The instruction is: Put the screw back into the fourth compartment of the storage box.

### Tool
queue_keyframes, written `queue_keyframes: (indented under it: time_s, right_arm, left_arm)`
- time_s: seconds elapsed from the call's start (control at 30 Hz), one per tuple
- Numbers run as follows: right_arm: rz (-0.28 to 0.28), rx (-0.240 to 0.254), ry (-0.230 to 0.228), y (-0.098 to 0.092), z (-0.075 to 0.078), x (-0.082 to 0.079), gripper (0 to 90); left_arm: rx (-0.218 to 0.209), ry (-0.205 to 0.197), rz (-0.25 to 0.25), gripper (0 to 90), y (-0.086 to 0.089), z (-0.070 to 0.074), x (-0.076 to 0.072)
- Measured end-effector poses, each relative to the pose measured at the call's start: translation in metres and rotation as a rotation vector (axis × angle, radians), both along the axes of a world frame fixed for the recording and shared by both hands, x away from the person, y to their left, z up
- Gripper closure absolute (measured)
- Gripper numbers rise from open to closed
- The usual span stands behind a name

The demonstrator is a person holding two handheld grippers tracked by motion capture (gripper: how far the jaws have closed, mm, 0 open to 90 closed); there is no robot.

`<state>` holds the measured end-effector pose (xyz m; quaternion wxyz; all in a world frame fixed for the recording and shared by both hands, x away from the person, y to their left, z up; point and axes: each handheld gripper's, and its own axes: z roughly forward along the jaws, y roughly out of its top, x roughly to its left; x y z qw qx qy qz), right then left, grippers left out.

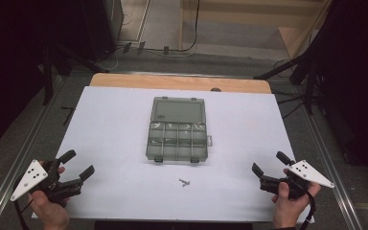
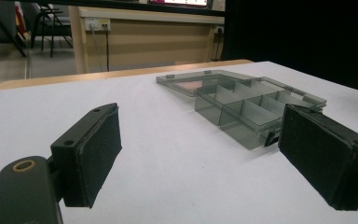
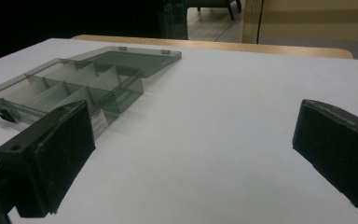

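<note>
Barely legible: tiny dark bits (image 1: 185, 182).

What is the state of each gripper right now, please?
Left gripper: open, holding nothing, above the white table.
Right gripper: open, holding nothing, above the table.

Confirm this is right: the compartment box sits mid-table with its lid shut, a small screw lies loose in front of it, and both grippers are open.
One thing is wrong: the compartment box has its lid open, laid flat behind it, as the high view shows. The small screw and both open grippers, left gripper and right gripper, are as stated.
</note>
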<state>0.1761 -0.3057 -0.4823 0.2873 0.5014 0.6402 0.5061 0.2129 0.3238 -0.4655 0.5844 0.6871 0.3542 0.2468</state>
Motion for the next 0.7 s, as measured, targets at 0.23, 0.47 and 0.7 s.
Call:
queue_keyframes:
  time_s: [0.23, 0.47, 0.7]
  right_arm:
    - [0.027, -0.010, 0.016, 0.009, 0.005, 0.001, 0.8]
    - [0.062, -0.041, 0.017, 0.025, 0.021, 0.004, 5.6]
    - [0.145, -0.098, 0.046, 0.056, 0.033, 0.014, 14.3]
  left_arm:
    - [-0.003, -0.008, 0.004, 13.3, 0.001, 0.001, -0.002]
    - [-0.001, -0.003, 0.000, 13.3, 0.000, 0.000, -0.002]
    - [0.007, 0.000, -0.011, 13.3, -0.003, -0.001, -0.002]
